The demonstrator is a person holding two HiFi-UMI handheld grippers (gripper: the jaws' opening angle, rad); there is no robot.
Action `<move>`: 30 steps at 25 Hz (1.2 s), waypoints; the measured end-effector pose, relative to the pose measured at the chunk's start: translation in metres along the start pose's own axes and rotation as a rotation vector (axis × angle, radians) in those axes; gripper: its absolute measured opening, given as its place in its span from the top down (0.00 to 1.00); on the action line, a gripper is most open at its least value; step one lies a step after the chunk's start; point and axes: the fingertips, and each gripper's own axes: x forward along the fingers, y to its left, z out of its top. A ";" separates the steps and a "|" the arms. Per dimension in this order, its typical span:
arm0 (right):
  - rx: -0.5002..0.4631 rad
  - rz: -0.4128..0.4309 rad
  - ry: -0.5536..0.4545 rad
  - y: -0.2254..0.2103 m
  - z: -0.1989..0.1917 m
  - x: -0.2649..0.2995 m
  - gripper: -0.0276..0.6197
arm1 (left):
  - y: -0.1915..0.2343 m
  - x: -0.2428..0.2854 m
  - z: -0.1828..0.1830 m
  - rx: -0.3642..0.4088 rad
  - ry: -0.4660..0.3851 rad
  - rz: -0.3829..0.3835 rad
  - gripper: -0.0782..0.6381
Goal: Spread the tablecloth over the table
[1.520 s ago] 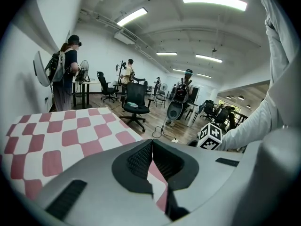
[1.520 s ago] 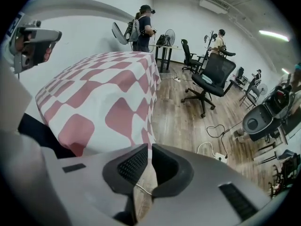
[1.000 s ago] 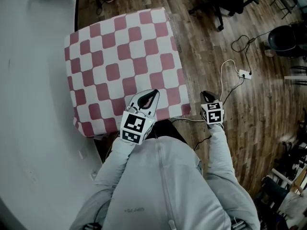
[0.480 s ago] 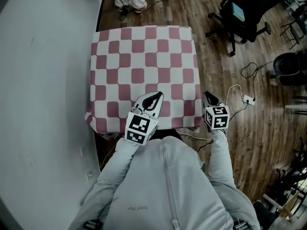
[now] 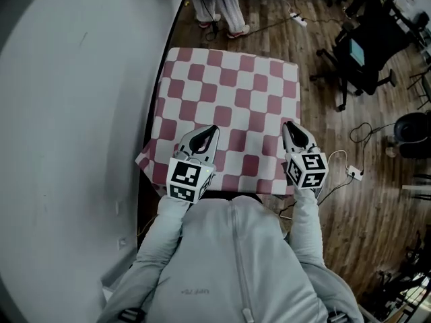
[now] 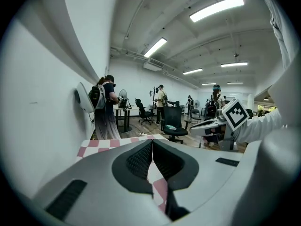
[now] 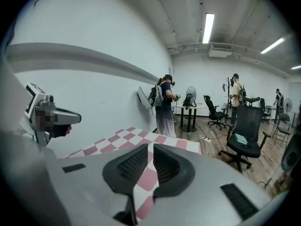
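Above wood floor (image 5: 350, 200), tablecloth (image 5: 229, 106) edge seemingly tight in closed left claw (image 5: 213, 128) and right claw (image 5: 288, 124).

A white wall (image 5: 67, 113) runs down the left side, and wood-plank floor (image 5: 350, 234) fills the right. At the far end a person (image 5: 219, 9) in light, wide trousers and a backpack stands close to the wall, beside a white wall-mounted device (image 7: 142, 97). To the far right is a black office chair (image 5: 363, 52) with a teal item (image 5: 355, 51) on its seat. A white power strip (image 5: 354, 174) lies on the floor at the near right, and another (image 5: 300, 21) lies farther off. Beyond stand a pedestal fan (image 7: 190, 94) and more people (image 7: 236, 91), under long ceiling lights (image 7: 207, 26).
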 end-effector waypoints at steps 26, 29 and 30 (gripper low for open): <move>0.006 0.097 -0.360 0.034 0.095 -0.090 0.92 | -0.019 -0.023 0.069 0.018 -0.163 -0.043 0.86; -0.005 0.080 -0.355 0.029 0.090 -0.093 0.92 | -0.018 -0.022 0.069 0.023 -0.161 -0.037 0.86; -0.007 0.077 -0.353 0.028 0.089 -0.093 0.92 | -0.018 -0.021 0.069 0.022 -0.159 -0.036 0.86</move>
